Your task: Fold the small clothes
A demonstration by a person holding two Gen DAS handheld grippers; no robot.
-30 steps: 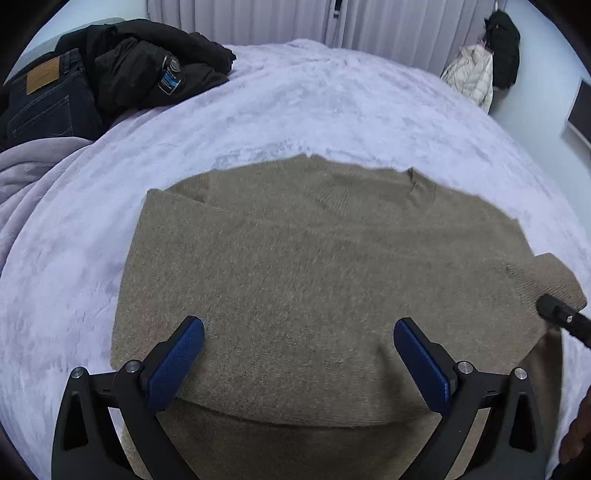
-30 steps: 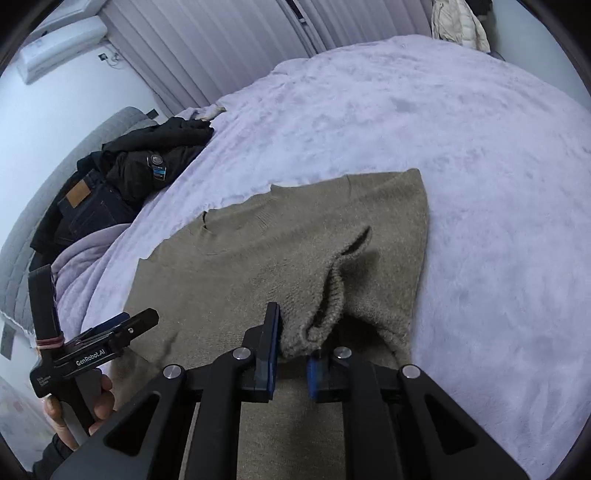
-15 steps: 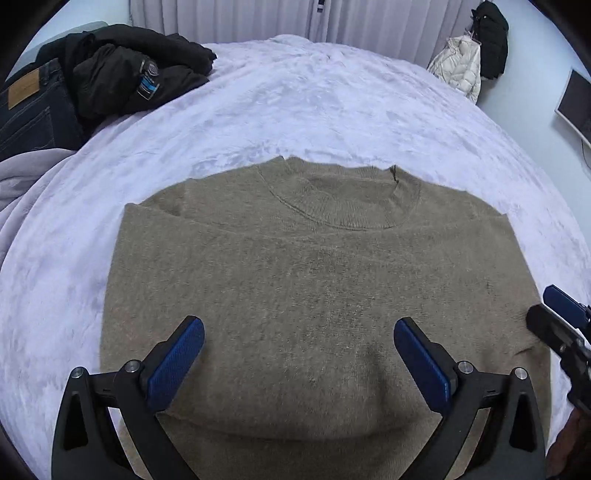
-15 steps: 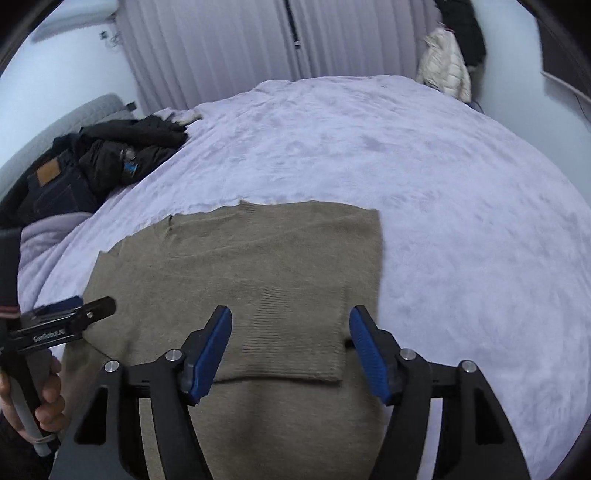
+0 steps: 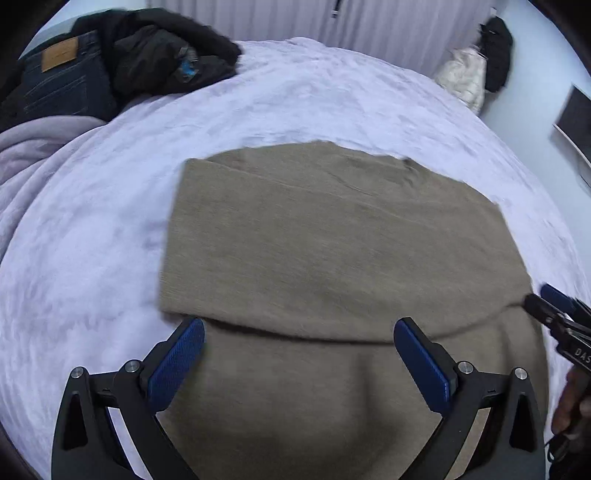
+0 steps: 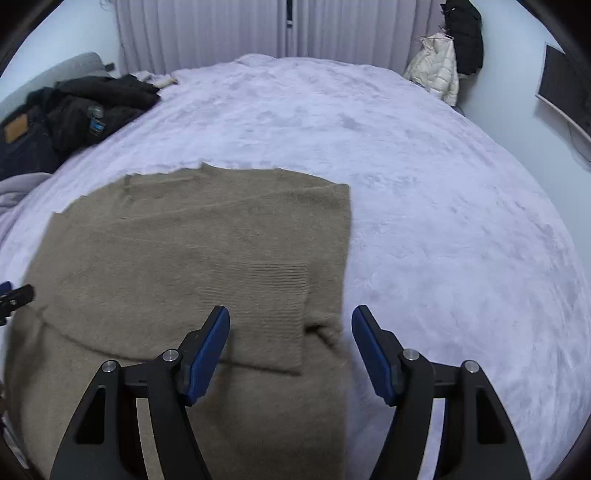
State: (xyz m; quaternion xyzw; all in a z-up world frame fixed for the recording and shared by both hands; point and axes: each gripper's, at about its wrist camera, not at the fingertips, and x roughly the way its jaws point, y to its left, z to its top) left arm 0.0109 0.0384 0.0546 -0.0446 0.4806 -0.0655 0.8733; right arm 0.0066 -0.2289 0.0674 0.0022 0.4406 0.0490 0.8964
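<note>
Now the tan knit sweater [image 5: 332,251] lies flat on the pale lilac bedspread [image 6: 424,184], neckline toward the curtains [image 6: 207,33] and both sleeves folded in across the body, so it makes a tidy rectangle. The ribbed cuff [image 6: 273,295] of one sleeve rests on top near the garment's right edge, its end forming a straight fold line across the lower part. The right gripper [image 6: 290,350] hangs just above that cuff with its blue pads [image 6: 207,350] well apart; its jaws have just been opening, and the cuff lies loose below and between them, with neither pad pressing on it. The left gripper [image 5: 299,362] hovers over the near half of the sweater with its jaws spread wide and only flat fabric below them. In the left wrist view the tip of the right gripper shows at the sweater's far right side, with part of a hand [image 5: 570,406] behind it. At the head of the bed sit a heap of black jackets [image 5: 166,55] and a pair of dark jeans [image 5: 62,85]. A cream puffer coat [image 6: 436,66] hangs by the wall.
</note>
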